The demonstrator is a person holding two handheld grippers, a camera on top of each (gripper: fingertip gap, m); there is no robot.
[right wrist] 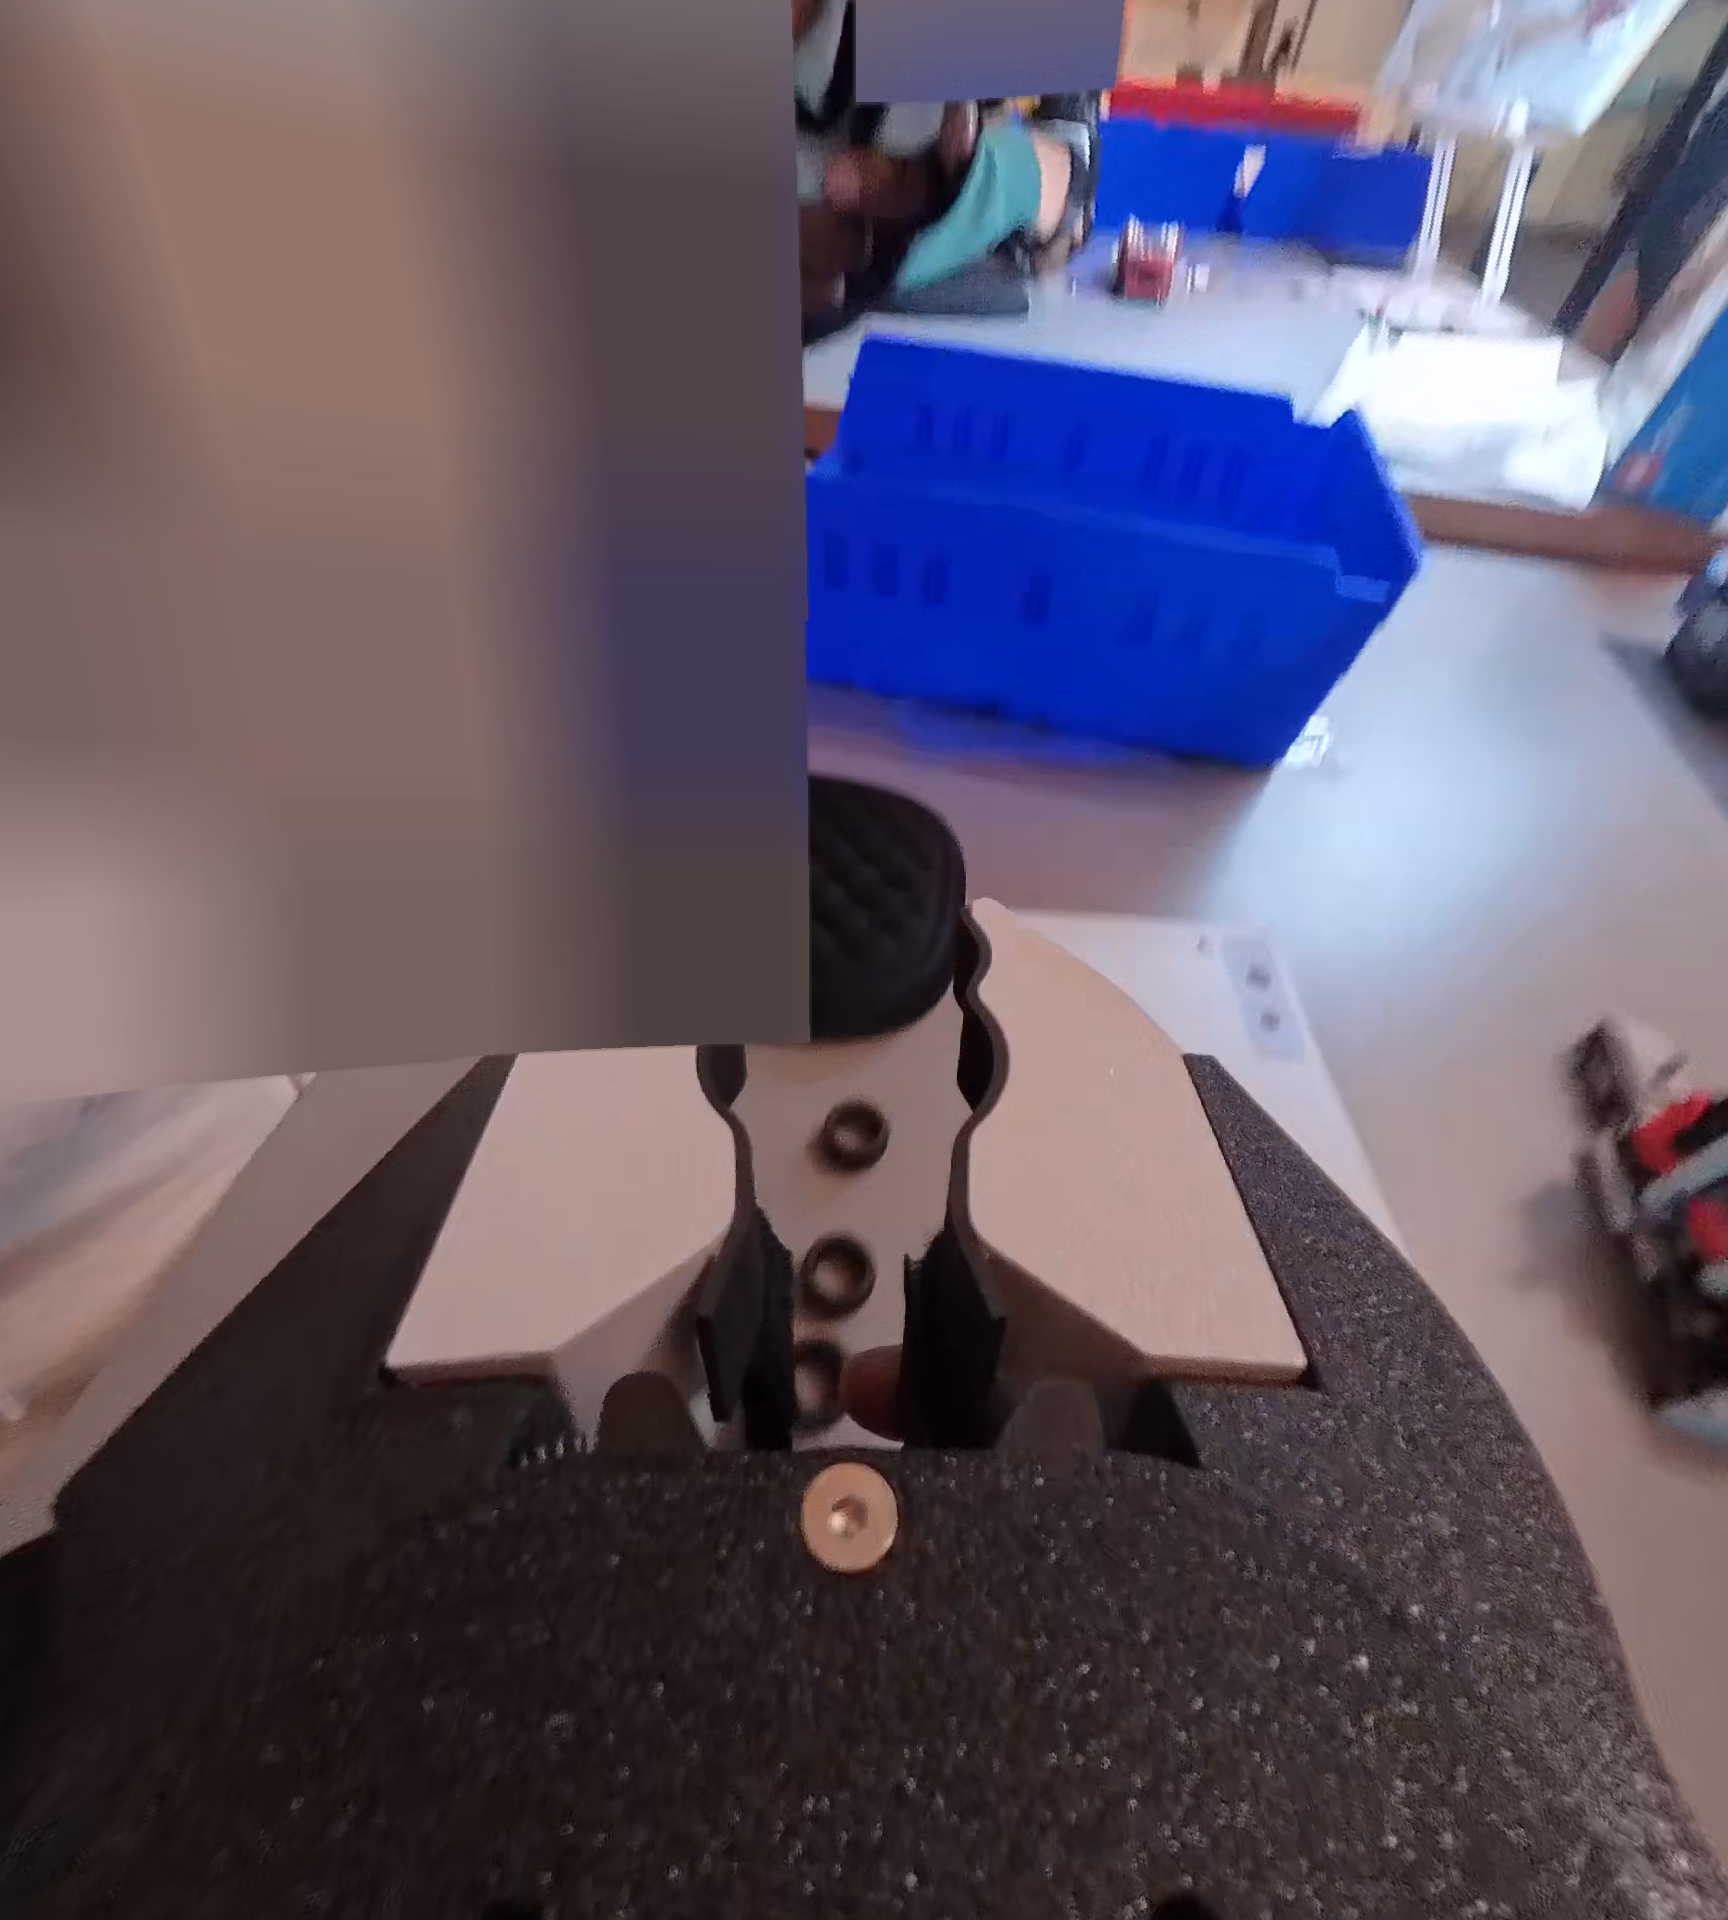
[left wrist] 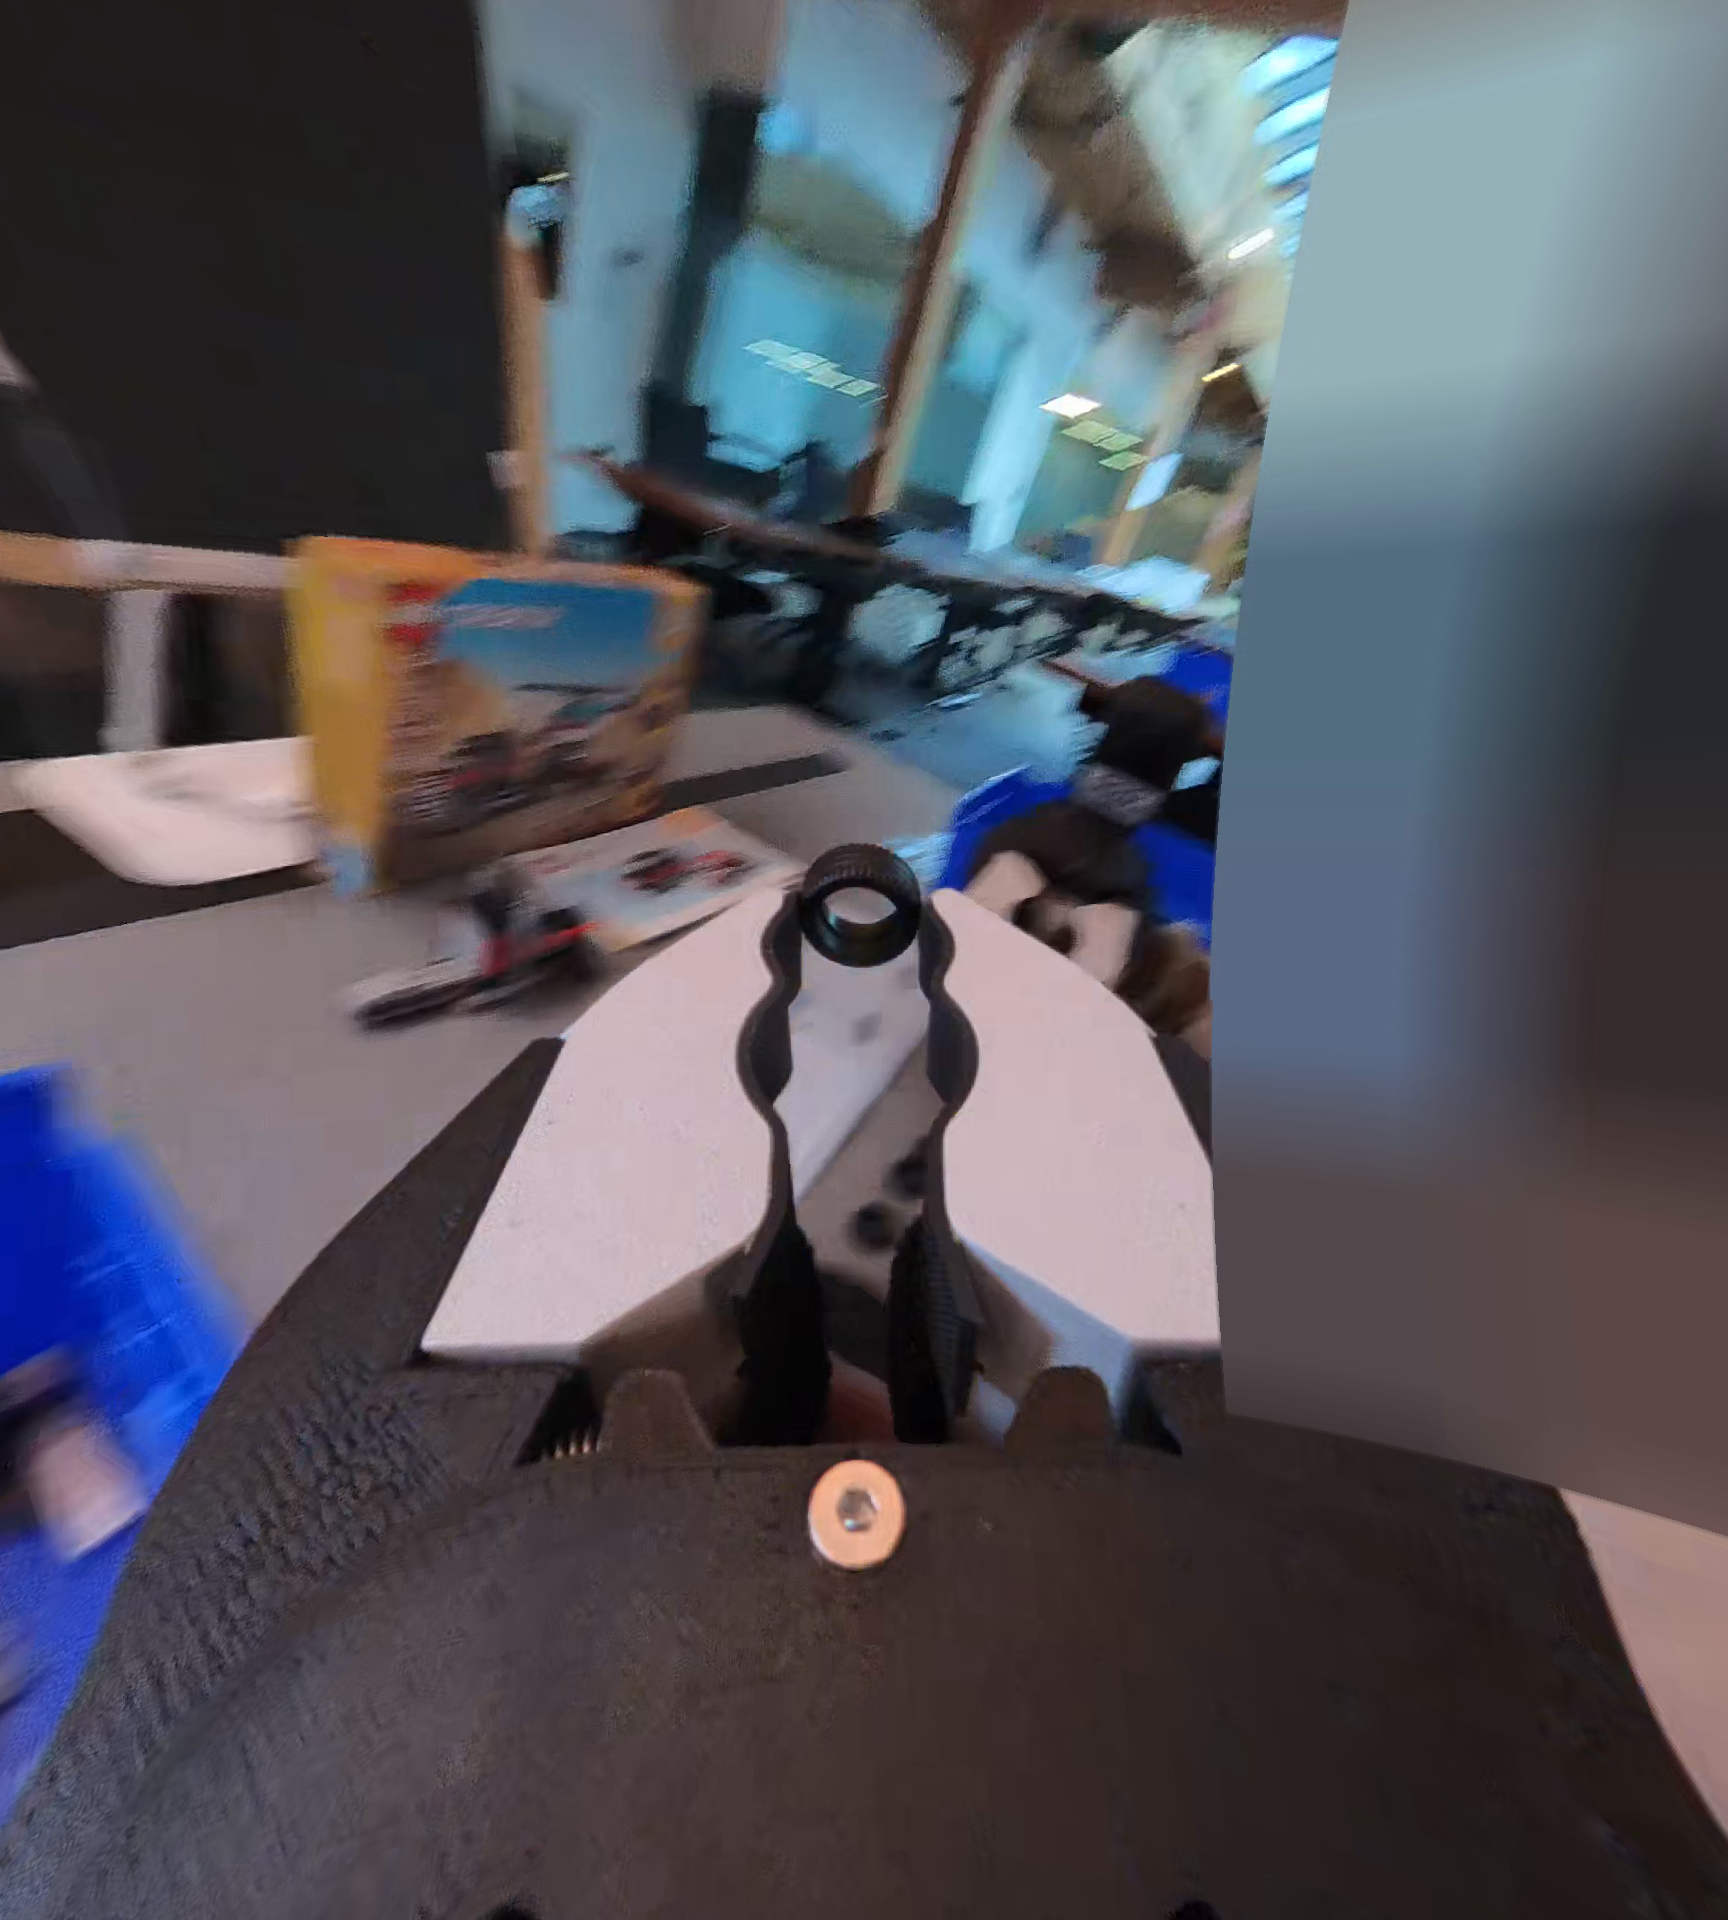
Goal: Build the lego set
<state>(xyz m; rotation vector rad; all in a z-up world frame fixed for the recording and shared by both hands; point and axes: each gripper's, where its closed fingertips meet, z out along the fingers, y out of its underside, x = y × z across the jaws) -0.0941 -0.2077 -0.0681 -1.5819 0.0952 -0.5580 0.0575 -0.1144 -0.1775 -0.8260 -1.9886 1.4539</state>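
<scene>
The left gripper (left wrist: 860, 920) pinches a small black ring (left wrist: 860, 906) between its fingertips, jaws drawn narrow around it, raised above the grey table (left wrist: 247, 1039). Ahead and to its left lies the half-built lego model (left wrist: 496, 951), with an open instruction booklet (left wrist: 673, 873) just beyond it and the set's box (left wrist: 496, 707) standing upright behind that. A blue bin (left wrist: 18, 1247) sits close on the near left, its edge just beside the gripper body; another blue bin (left wrist: 1068, 821) lies ahead to the right. Bare table stretches between the gripper and the model.

The right gripper (right wrist: 953, 935) is partly hidden by a blurred patch, so I cannot tell how its jaws stand; a black and white object fills the gap between its fingers. A large blue bin (right wrist: 1099, 582) stands ahead, with open table before it. The lego model (right wrist: 1701, 1247) lies to the right, well apart.
</scene>
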